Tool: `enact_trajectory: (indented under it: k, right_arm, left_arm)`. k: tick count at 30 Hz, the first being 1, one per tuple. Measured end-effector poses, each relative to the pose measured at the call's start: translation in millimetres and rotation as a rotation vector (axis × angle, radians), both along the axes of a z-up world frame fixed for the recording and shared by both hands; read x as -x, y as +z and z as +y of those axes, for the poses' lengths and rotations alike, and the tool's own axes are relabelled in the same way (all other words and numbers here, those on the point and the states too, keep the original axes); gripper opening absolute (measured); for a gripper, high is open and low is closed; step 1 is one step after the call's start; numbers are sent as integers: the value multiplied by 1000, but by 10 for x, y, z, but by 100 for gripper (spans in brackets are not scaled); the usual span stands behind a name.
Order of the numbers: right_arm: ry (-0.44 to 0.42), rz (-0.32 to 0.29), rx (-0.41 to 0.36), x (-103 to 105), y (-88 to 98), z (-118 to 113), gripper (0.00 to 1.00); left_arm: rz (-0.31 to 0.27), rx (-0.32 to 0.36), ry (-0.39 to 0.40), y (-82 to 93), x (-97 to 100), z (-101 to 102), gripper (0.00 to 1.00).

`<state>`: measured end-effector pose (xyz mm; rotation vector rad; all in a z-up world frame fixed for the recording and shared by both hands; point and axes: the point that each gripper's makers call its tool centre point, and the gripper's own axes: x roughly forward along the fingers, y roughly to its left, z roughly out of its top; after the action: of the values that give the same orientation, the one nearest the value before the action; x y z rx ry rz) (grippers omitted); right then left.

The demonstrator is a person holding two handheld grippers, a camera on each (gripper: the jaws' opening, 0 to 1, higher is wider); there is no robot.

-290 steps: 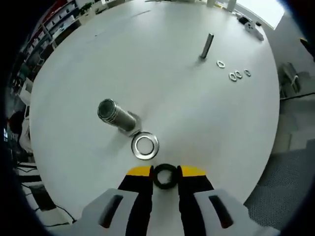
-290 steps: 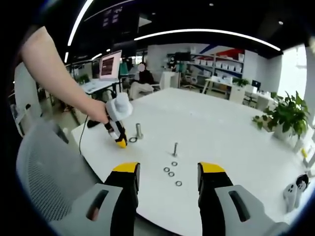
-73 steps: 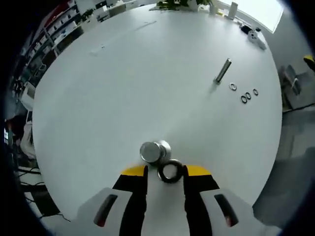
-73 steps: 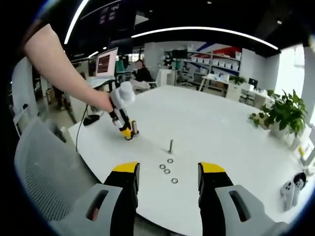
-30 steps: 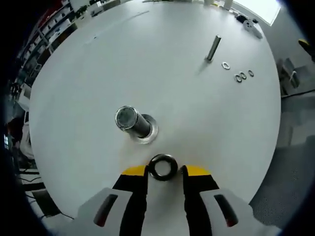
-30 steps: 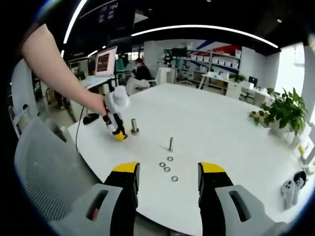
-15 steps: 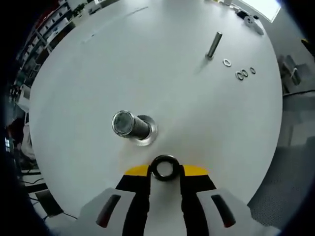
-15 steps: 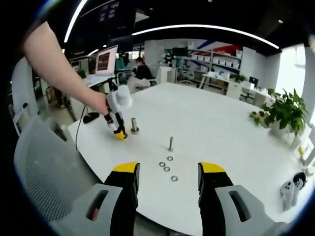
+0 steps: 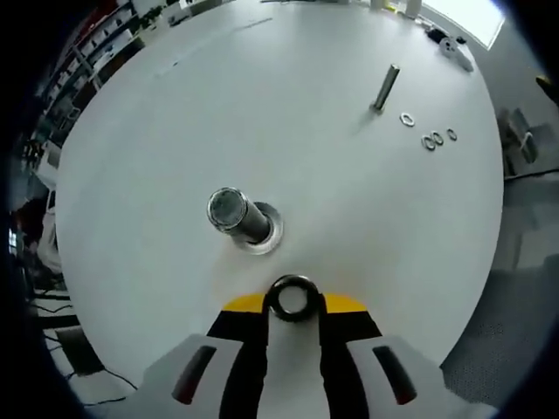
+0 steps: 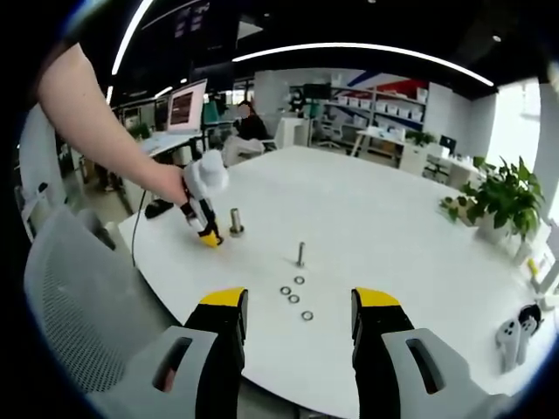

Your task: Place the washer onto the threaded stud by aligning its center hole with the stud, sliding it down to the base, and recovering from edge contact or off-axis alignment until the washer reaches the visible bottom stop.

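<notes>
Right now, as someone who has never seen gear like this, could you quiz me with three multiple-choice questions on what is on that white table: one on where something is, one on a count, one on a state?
1. Where is the silver washer?
A. Around the foot of the large stud
B. Leaning on the thin stud
C. On the chair

2. How many small loose washers lie beside the thin stud?
A. One
B. Four
C. Nine

3. What is the left gripper doing?
A. Standing open with nothing in it
B. Shut on a black ring
C. Gripping the thin stud

Answers:
1. A, the washer rings the large stud's base on the table.
2. B, four small rings show in the left gripper view.
3. B, the black ring sits pinched between the yellow tips; the right gripper stands open.
</notes>
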<state>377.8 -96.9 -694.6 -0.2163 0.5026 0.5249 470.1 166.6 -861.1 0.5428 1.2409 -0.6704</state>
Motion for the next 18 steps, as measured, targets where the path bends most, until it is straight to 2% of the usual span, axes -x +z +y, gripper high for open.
enact_trajectory:
  k: [6,18]
  right_arm:
    - [-1,-1,0,2,-1,-2,50]
    - [6,-4,-1,-3,7,12,50]
  left_arm:
    - [-23,-3,-27,32,16,-14,19]
    - [-93,49,-24,179,-67,3,19]
